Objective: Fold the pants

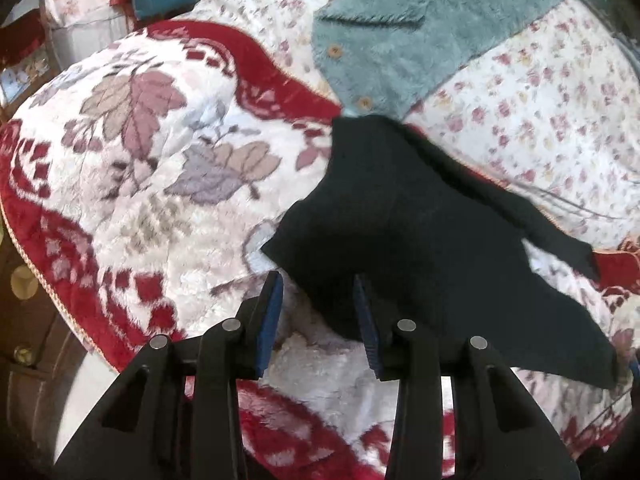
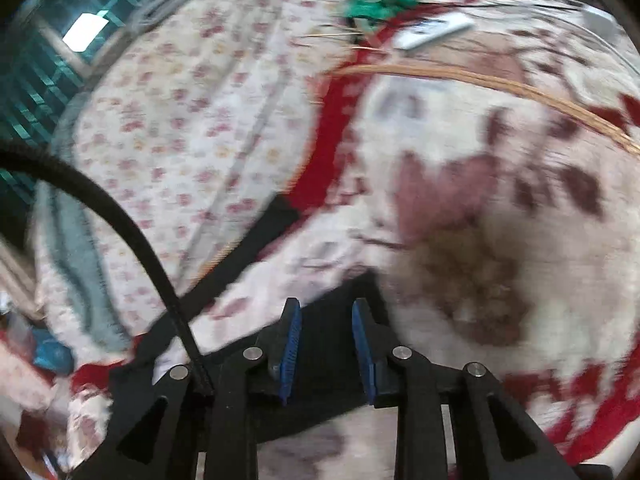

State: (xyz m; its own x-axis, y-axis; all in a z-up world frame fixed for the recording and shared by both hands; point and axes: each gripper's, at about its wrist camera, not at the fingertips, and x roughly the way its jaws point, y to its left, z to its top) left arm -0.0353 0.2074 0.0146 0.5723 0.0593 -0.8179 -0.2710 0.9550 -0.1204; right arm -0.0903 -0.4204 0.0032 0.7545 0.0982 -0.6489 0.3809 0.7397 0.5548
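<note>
Just ahead of the left gripper, and a little to its right, lie the black pants on the red-and-white floral blanket. The left jaws stand apart with only blanket pile between the blue pads; the nearest dark edge of the cloth sits against the outside of the right-hand pad, not between the two, so nothing is held. From this claw the garment's long axis runs away and rightward, its far end pointing toward the teal fuzzy cardigan on the small-flowered sheet, with two tapering flaps trailing off to the right.

Seen from the right wrist, the right gripper is also parted, and dark cloth of the pants fills the gap between and below its pads, though I cannot tell whether it lies within the bite or merely underneath. A narrow black strip runs away up and leftward from that claw. I judge the right claw the closer to a grasp; the left would need to shift right.

Motion blur smears the right view badly. Waistband and hems cannot be told apart, and the pants' near-right edge is cut off by the left frame's rim.
</note>
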